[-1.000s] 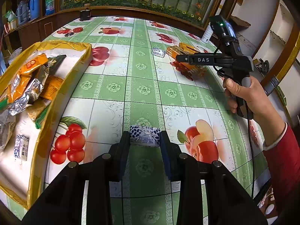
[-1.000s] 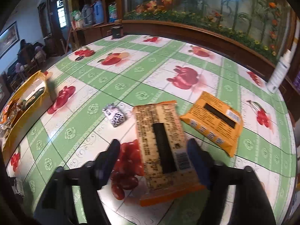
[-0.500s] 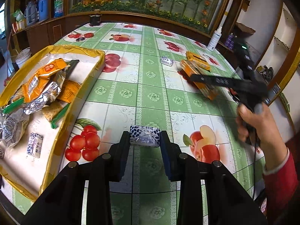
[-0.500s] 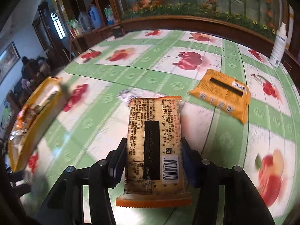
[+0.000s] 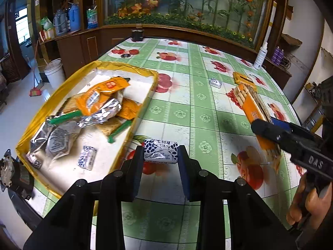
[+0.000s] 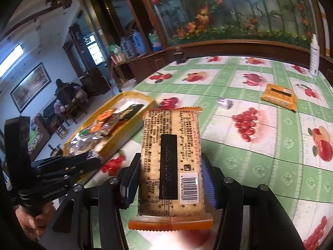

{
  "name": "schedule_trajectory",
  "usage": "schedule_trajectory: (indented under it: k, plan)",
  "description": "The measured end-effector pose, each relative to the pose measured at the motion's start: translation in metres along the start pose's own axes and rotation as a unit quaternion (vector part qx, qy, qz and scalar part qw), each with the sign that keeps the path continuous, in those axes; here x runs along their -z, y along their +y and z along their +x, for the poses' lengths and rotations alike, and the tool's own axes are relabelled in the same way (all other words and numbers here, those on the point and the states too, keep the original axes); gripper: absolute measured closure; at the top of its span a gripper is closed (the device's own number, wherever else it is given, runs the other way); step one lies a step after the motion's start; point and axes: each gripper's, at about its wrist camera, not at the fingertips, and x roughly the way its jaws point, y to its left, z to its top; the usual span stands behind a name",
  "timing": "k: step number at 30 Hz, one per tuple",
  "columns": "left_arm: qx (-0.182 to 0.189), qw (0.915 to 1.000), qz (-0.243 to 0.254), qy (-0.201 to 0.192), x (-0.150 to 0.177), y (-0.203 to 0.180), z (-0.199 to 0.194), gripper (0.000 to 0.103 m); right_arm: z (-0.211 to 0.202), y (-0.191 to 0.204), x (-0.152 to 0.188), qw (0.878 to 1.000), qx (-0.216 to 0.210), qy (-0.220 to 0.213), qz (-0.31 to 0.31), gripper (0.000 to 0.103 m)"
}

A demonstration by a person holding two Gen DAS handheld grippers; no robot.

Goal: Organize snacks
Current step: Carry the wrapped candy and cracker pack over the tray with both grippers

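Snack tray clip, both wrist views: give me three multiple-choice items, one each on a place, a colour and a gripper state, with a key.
1. Where does the loose orange packet lie?
A. in the tray
B. on the tablecloth, outside the tray
C. on the floor

2. What colour is the wall of the tray?
A. yellow
B. blue
C. black

3. What is the right gripper doing?
A. open above the table
B. shut on a blue-and-white candy
C. shut on the cracker pack

Key: 1 B, it rests flat on the green fruit-print tablecloth, apart from the tray. 2 A, the rim and sides are yellow. 3 C, its pads press both sides of the cracker pack, held above the table; the blue-and-white candy is in the left gripper.
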Motion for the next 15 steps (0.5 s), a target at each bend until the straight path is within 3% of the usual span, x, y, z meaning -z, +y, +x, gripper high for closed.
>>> schedule_trajectory:
  k: [15]
  plan:
    - [-0.045, 0.9980, -0.040, -0.020, -0.002, 0.048, -0.012, 0.073, 0.021, 0.076, -0.002, 0.997, -0.036, 0.014, -0.064, 0.049]
